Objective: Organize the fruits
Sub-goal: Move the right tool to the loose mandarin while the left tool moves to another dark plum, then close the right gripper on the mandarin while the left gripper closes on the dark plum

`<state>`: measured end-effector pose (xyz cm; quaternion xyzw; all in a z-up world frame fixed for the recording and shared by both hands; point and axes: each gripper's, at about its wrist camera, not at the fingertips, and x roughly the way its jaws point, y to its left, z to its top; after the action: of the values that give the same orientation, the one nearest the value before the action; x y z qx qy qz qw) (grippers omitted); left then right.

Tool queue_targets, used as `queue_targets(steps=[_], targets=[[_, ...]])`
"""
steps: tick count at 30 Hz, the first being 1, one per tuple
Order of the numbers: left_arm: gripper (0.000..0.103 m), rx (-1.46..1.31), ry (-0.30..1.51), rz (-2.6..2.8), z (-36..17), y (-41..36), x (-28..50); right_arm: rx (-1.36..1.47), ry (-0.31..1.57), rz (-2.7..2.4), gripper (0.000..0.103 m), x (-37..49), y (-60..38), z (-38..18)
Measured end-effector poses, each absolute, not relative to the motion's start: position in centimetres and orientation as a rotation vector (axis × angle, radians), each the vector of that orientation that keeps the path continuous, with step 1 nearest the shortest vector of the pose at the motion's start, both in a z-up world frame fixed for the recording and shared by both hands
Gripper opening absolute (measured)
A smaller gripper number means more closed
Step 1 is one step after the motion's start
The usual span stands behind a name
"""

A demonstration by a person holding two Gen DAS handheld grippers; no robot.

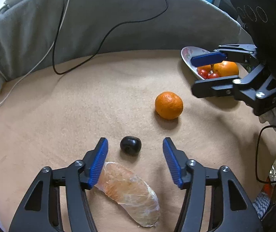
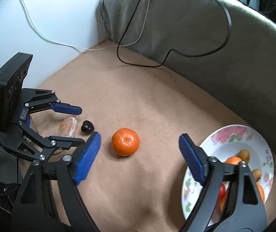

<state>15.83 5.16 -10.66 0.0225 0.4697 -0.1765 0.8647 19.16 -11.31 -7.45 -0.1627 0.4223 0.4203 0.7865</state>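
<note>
On the tan bedsheet, the left gripper hangs with its blue-padded jaws apart and nothing pressed between them. A peeled pomelo segment wrapped in clear film lies on the sheet under and between those jaws, one end tucked beneath the left pad; whether that pad touches it cannot be told. Just past the fingertips, between them, sits a small dark plum, apart from both pads. Further right and well beyond the jaws rests a mandarin, alone on the sheet. In the right wrist view the same mandarin lies between and slightly ahead of the right gripper, whose jaws also stand wide apart, touching nothing. At the far right is a floral plate holding another orange, cherry tomatoes and some small brown fruits; the right gripper's arm covers much of it, so its contents cannot be counted. A grey blanket with a black cable and a white cable across it runs along the back.
</note>
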Motion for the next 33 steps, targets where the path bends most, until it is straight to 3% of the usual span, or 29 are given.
queue_targets(steps=[15,19,22,33], targets=[[0.044,0.027,0.999,-0.383,-11.2,5.9,16.6,-0.375,0.984,0.943,0.063,19.7,-8.3,-10.3],[0.039,0.027,0.997,-0.382,-11.3,6.0,16.7,-0.368,1.007,0.943,0.061,20.1,-8.0,-10.9],[0.035,0.027,0.995,-0.379,-11.3,6.2,16.6,-0.361,1.035,0.948,0.052,20.4,-7.9,-11.3],[0.022,0.055,0.973,-0.381,-11.1,5.9,16.0,-0.352,1.063,0.951,0.044,20.6,-7.8,-11.9]])
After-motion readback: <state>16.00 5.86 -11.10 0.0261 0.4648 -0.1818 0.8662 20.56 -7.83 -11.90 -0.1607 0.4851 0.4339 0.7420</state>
